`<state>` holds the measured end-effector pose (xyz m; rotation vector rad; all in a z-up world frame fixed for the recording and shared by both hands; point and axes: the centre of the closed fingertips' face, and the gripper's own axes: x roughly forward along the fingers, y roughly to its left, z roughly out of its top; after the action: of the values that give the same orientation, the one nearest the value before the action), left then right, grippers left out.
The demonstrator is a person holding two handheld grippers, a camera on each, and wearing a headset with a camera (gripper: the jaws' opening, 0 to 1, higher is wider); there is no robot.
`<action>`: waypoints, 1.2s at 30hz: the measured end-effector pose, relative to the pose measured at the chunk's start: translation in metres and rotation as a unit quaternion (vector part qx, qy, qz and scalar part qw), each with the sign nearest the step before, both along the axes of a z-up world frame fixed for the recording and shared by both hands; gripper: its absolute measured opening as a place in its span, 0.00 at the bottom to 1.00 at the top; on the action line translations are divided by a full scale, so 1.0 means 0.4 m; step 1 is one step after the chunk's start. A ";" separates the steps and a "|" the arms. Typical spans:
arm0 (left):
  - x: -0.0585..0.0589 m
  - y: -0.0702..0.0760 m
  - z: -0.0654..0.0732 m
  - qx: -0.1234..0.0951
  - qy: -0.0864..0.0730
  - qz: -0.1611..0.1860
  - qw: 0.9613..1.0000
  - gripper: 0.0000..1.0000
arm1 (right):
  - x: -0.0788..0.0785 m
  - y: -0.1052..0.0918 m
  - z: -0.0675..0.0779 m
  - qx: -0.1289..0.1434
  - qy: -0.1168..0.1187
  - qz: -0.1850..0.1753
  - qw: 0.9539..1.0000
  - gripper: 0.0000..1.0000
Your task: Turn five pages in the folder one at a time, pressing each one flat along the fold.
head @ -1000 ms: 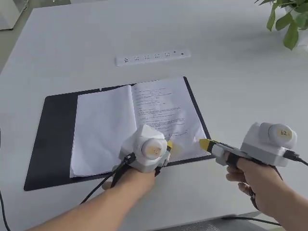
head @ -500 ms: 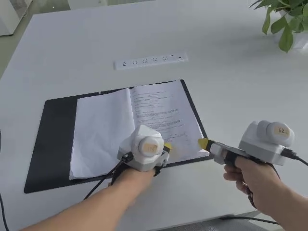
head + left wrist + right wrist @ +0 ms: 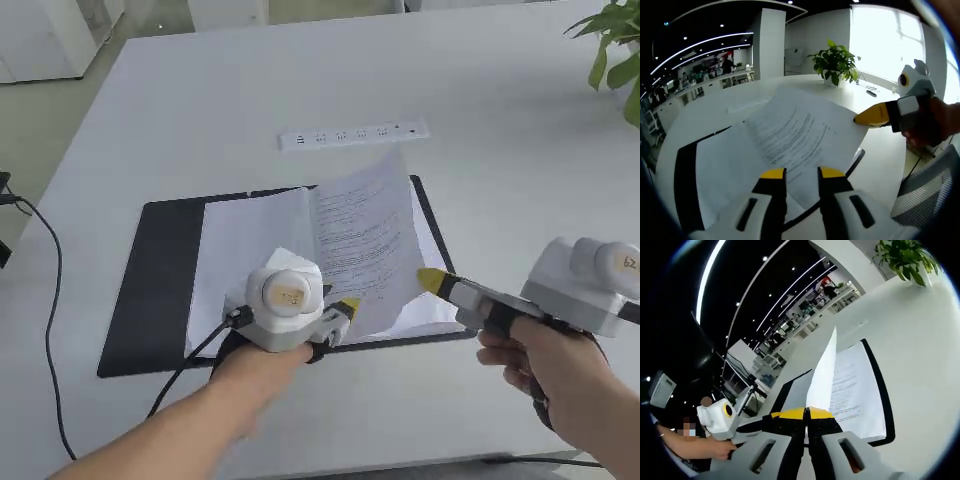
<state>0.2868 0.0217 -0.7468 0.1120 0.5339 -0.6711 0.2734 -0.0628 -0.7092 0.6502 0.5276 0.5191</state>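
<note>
Black folder open, printed page — raised, bowed

The folder is black, its pages white with fine dark lines of print. The left gripper and right gripper are white with yellow tips. The tabletop and power strip are white, the plant green.

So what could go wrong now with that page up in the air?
1. The right gripper pinches the page by its edge alone, so a hard pull could tear or crease it.
2. The left gripper sits open by the page's lower edge, near the fold. The page might snag on it as it swings over.
</note>
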 end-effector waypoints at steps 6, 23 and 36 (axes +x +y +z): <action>-0.018 0.071 0.048 -0.001 -0.018 0.014 1.000 0.23 | 0.001 0.098 0.047 0.013 -0.018 0.027 0.999 0.00; -0.068 0.324 0.098 0.000 -0.036 0.069 0.997 0.22 | -0.013 0.380 0.072 0.013 -0.019 0.100 0.995 0.00; -0.096 0.448 0.080 -0.002 -0.030 0.112 0.993 0.22 | 0.004 0.536 0.023 -0.001 0.005 0.141 0.990 0.00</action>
<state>0.2483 0.2010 -0.7148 0.0670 0.4780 -0.4482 0.2750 0.1515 -0.6999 0.5799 0.6343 0.7813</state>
